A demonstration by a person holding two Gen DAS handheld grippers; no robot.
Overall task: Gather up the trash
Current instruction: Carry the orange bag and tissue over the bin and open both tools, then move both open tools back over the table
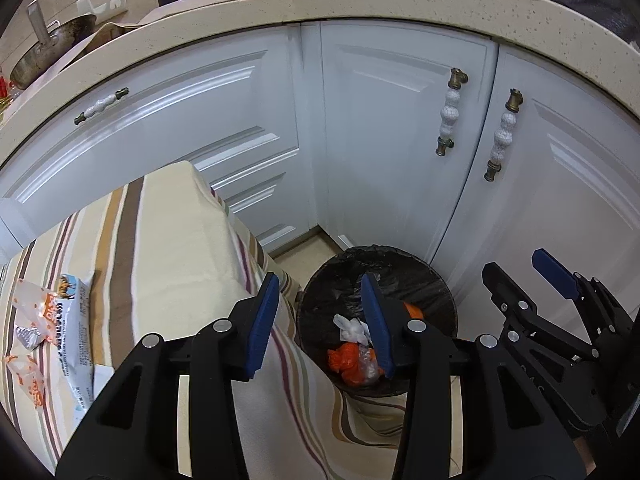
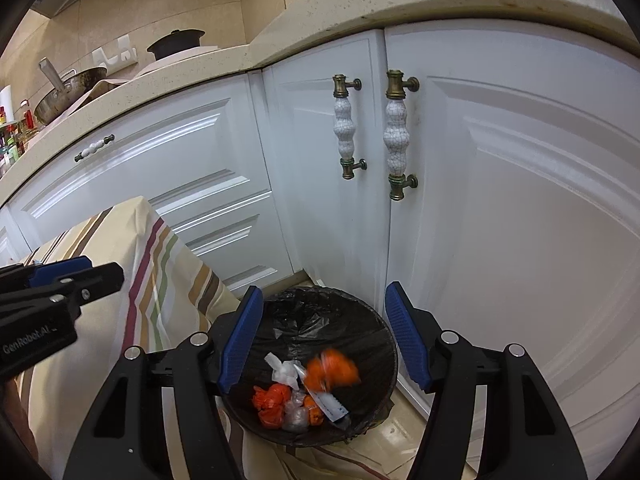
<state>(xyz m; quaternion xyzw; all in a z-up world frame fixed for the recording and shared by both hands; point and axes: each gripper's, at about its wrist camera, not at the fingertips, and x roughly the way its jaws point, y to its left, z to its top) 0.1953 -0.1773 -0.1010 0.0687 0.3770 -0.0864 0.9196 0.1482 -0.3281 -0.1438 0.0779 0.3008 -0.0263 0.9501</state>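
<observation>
Both fisheye views are evenly and fairly brightly lit, seemingly from overhead room light. The white cabinet doors (image 2: 500, 200) carry soft sheen along their raised panels but no harsh glare. Straight lines bow strongly toward the edges, and the countertop edge (image 1: 360, 4) arcs; dark vignetting fills the corners. The bin liner (image 2: 320, 320) stays dim, its folds hard to read. An orange wrapper (image 2: 334, 368) is motion-blurred in the right wrist view. The wrappers on the striped tablecloth (image 1: 160, 240) look slightly soft.
</observation>
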